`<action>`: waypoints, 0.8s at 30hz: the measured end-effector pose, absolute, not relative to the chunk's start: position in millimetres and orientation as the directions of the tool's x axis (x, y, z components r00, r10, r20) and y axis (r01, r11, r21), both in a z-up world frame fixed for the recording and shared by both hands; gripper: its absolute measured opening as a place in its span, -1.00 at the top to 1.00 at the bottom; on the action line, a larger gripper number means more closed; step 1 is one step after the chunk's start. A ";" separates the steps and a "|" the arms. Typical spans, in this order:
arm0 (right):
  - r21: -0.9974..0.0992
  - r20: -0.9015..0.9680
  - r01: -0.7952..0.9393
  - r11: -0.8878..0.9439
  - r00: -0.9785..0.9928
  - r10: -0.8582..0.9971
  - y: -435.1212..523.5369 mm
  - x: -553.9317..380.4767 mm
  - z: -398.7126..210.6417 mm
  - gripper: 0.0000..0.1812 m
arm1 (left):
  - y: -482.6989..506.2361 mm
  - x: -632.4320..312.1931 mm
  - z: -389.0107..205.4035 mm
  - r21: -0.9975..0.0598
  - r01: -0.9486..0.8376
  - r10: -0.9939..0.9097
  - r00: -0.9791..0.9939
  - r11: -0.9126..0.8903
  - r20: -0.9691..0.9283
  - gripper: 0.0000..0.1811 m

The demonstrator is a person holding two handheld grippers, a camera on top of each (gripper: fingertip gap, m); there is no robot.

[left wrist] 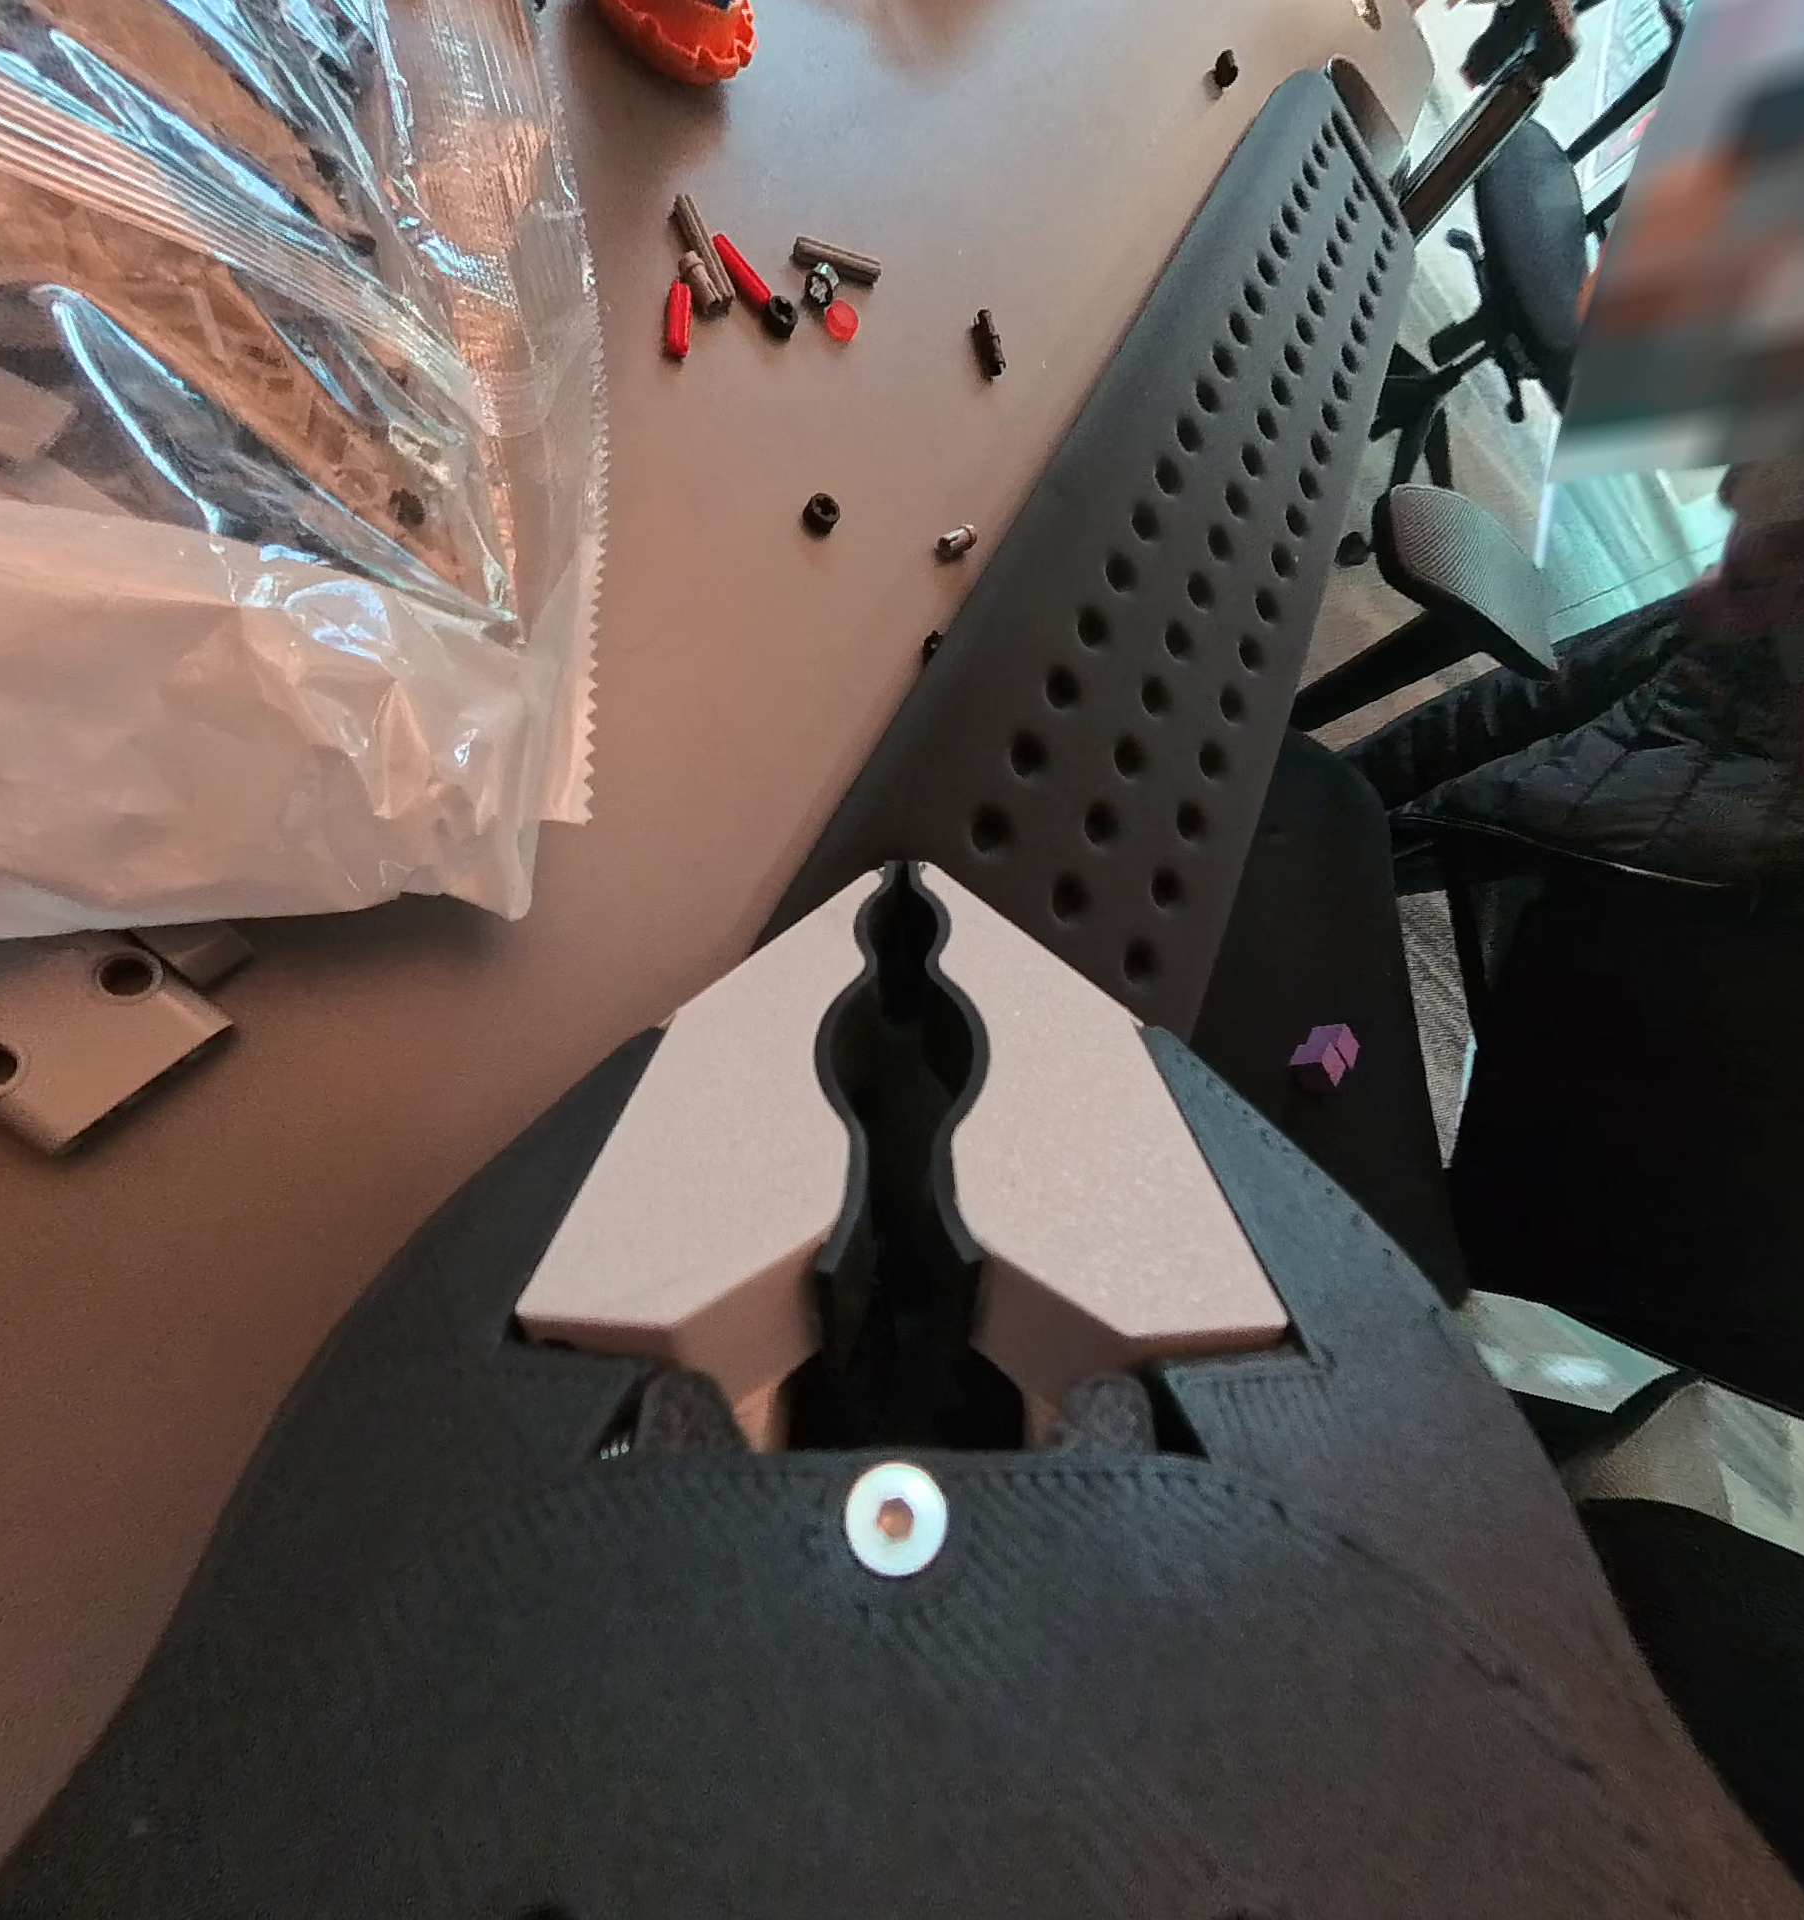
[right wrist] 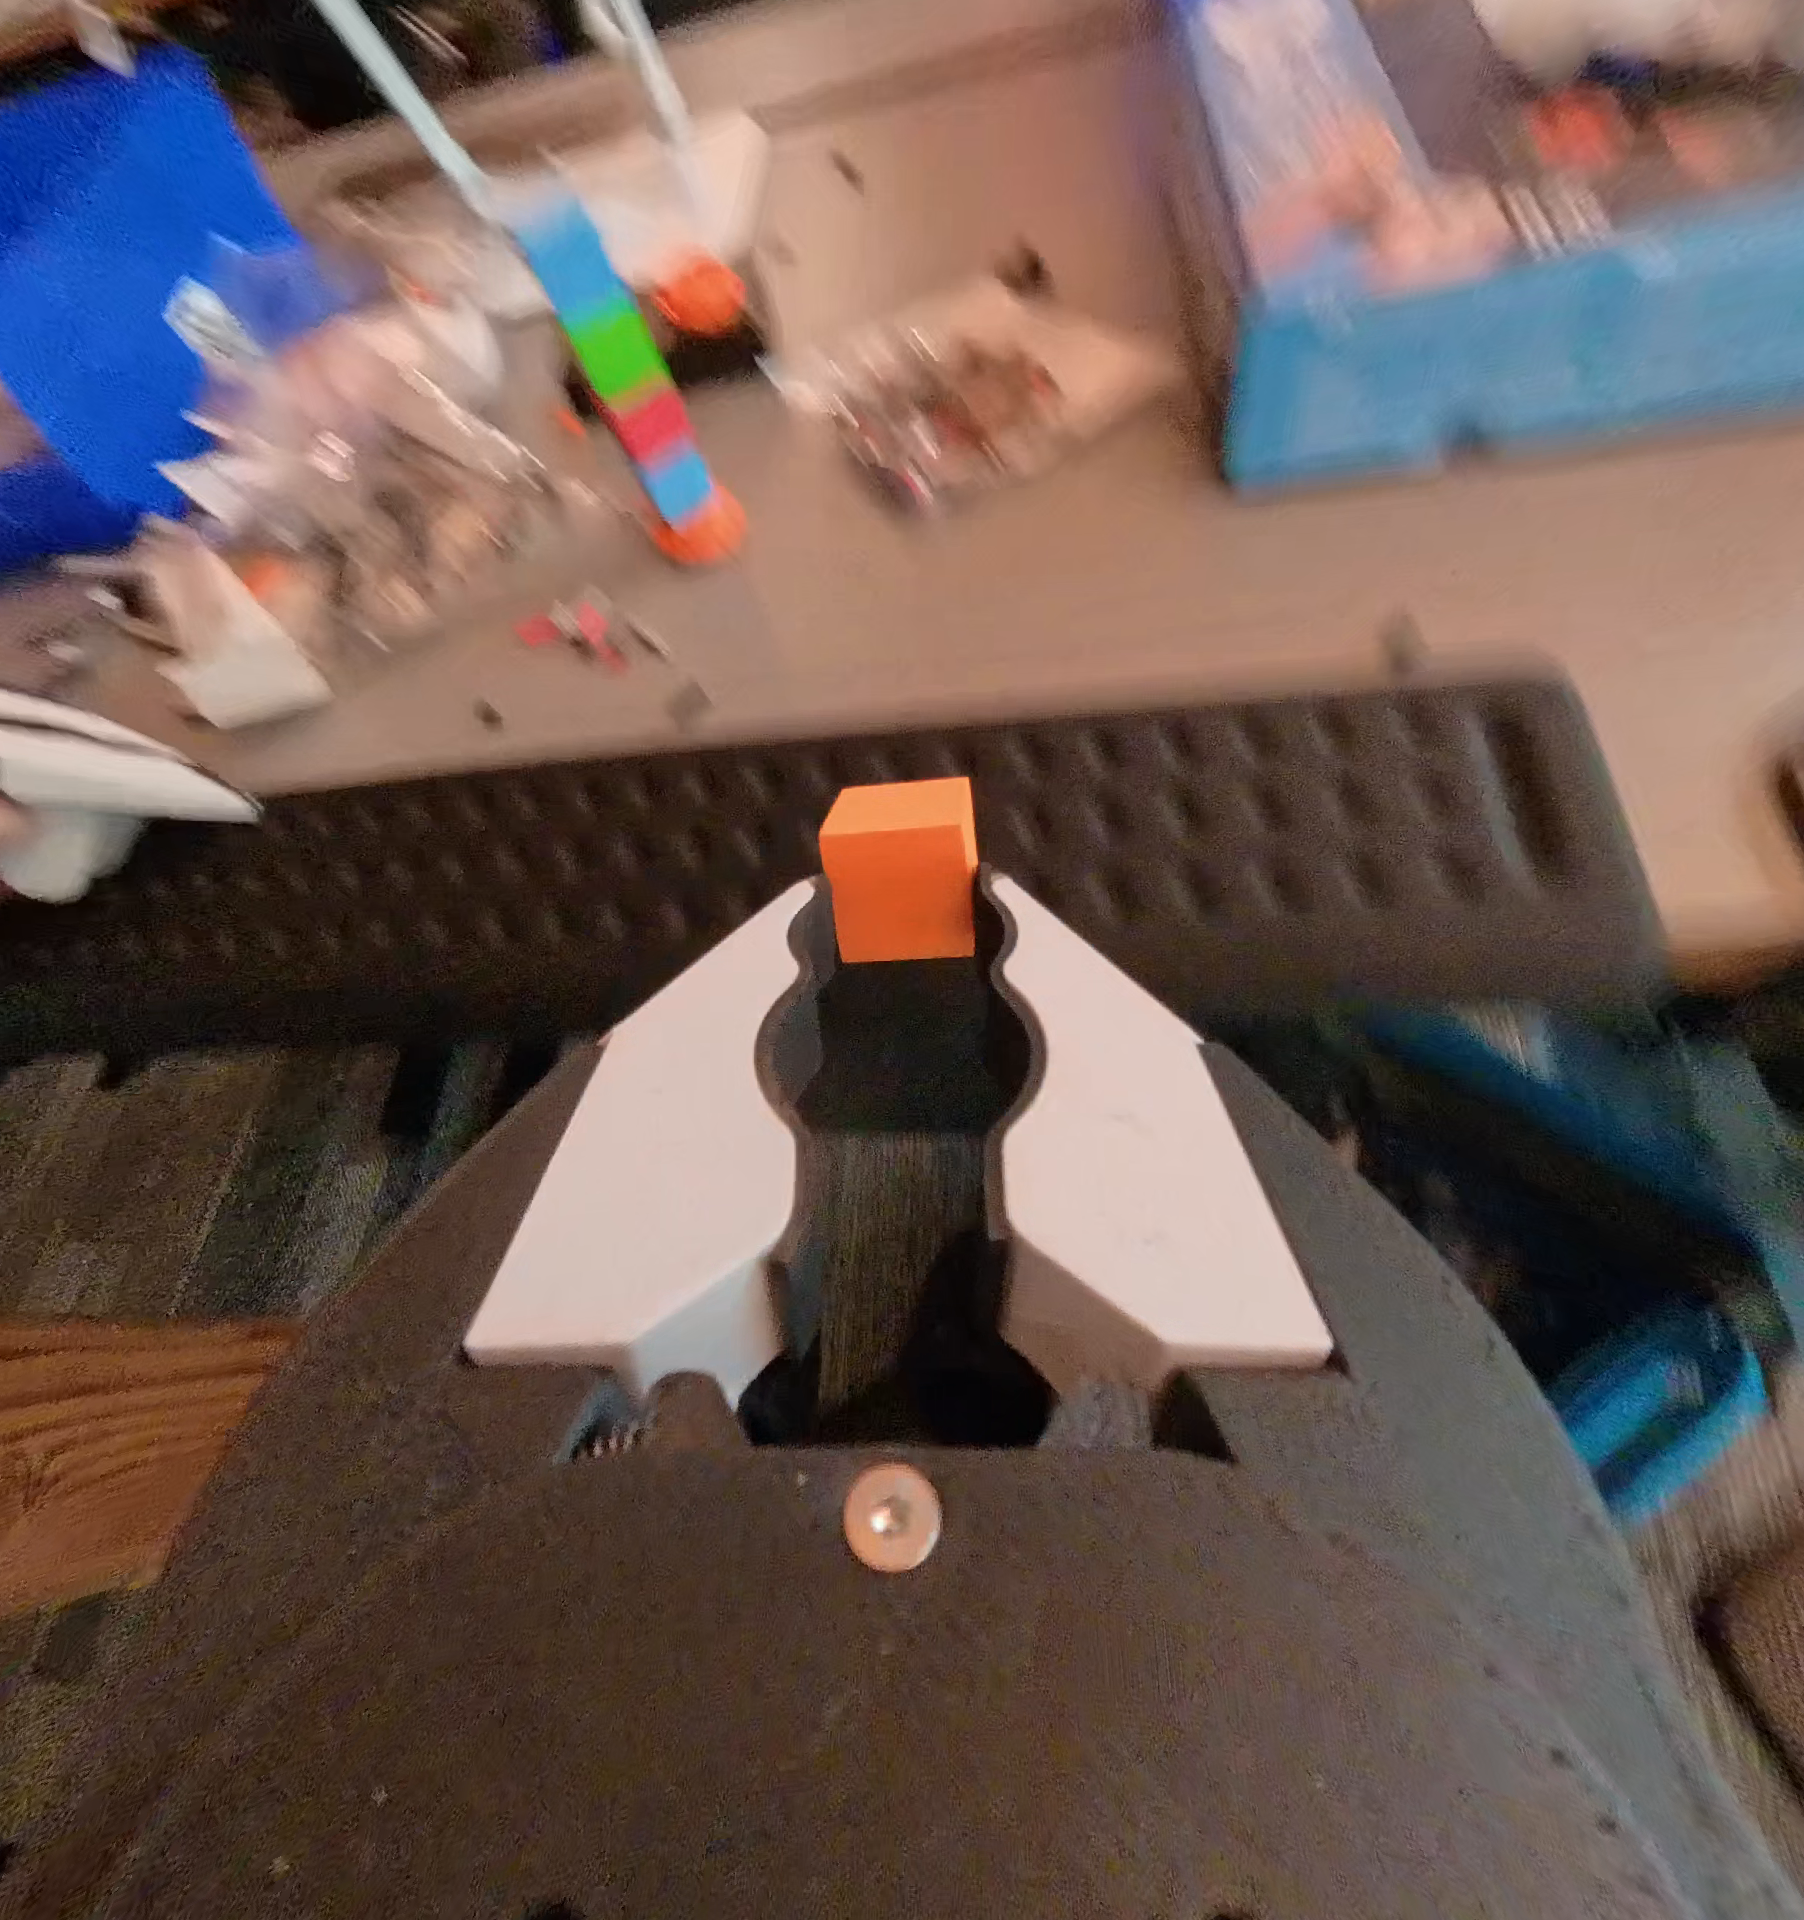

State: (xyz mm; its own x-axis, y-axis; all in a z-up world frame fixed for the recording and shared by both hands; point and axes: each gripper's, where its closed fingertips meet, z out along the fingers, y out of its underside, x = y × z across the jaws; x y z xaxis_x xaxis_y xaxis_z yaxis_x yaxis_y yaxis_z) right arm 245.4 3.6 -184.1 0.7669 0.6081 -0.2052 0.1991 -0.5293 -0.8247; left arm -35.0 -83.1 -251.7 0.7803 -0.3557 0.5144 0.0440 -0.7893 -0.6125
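Your right gripper [right wrist: 903, 883] is clamped on one orange cube [right wrist: 898, 871] at frame centre, pinched by its flat sides at the fingertips. It looks rigid, light and smooth; it could slip. Behind it lies one black perforated panel [right wrist: 1241, 810]. Your left gripper [left wrist: 903, 883] is closed, tips together, empty. Two red pins [left wrist: 742, 268] sit upper centre on the table [left wrist: 732, 623].

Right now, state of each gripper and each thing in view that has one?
Left gripper: shut, holds nothing, at the edge of the pegboard.
Right gripper: shut on the orange cube.
Pegboard: flat at the table edge, holes empty.
Plastic bags: crumpled, on the table.
Pins: loose, scattered.
Grey plate: flat, partly under the bags.
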 end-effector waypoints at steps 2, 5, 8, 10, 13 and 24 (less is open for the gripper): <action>-0.872 -0.181 0.217 -0.438 0.689 0.702 29.8 184.6 -155.7 0.72 | -82.6 -35.0 -250.6 -0.628 0.025 -0.359 0.802 -0.778 0.477 1.00; -0.920 -0.151 0.209 -0.331 0.591 0.792 63.4 109.8 -123.5 0.71 | -71.7 -37.7 -242.6 -0.654 0.041 -0.329 0.840 -0.755 0.431 1.00; -0.942 -0.130 0.195 -0.273 0.537 0.834 93.3 60.9 -110.2 0.72 | -50.3 -35.7 -221.3 -0.712 0.010 -0.361 0.856 -0.702 0.369 1.00; -0.946 -0.132 0.194 -0.261 0.503 0.854 105.3 37.5 -111.3 0.72 | -37.8 -33.1 -211.2 -0.739 -0.022 -0.388 0.861 -0.674 0.328 1.00; -0.943 -0.162 0.188 -0.274 0.460 0.873 115.0 12.4 -117.9 0.72 | -26.3 -27.5 -210.9 -0.749 -0.041 -0.404 0.861 -0.661 0.309 1.00; -0.931 -0.180 0.220 -0.290 0.416 0.891 125.4 -9.2 -142.3 0.71 | -22.1 -23.0 -238.0 -0.733 -0.037 -0.355 0.890 -0.679 0.285 1.00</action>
State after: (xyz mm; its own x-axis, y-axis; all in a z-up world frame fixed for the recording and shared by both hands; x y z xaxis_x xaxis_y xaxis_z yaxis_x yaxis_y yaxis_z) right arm -9.2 125.4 -142.3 0.4162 0.8913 -0.1797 0.2199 -0.2904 -0.9313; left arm -23.0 -22.1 -238.0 0.8902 -0.3554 0.2849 -0.0367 -0.6795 -0.7328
